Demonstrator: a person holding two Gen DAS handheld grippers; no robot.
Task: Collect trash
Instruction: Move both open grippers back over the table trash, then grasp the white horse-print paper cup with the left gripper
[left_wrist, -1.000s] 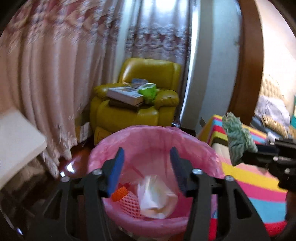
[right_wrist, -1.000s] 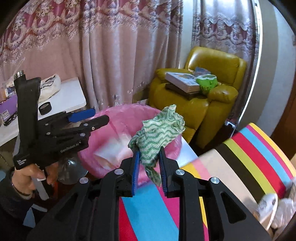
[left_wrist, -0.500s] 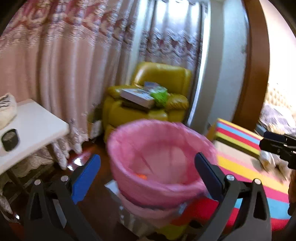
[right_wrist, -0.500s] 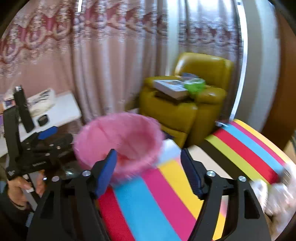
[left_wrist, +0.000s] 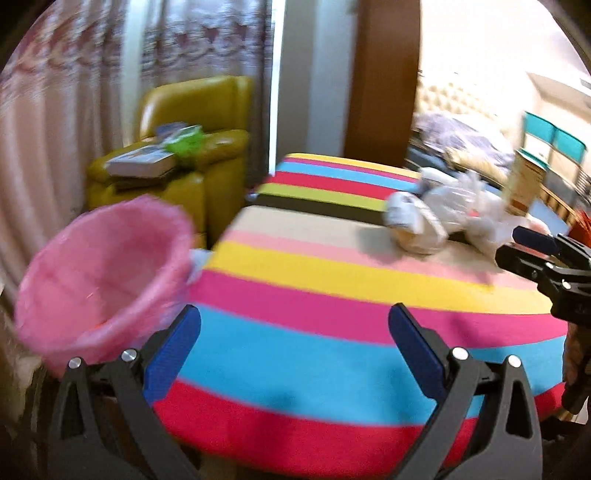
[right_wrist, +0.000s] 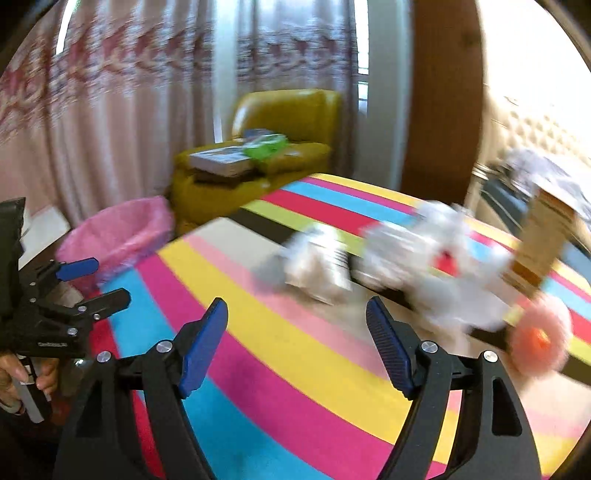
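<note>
Motion blur obscures detail in both views. The striped tabletop (left_wrist: 332, 295) carries crumpled white trash (right_wrist: 424, 258), its makeup unreadable. The pink-lined bin (left_wrist: 99, 273) stands just beside the tabletop's left edge, contents hidden. Only the right view shows an orange-centred pink ring (right_wrist: 539, 339). Left gripper (left_wrist: 295, 350) and right gripper (right_wrist: 297, 347): fingers spread, empty.

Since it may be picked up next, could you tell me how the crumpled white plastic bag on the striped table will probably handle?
The white plastic bag looks thin and crumpled, so probably floppy and light. Its glossy film may slip between the pads. Blur hides any contents.
</note>
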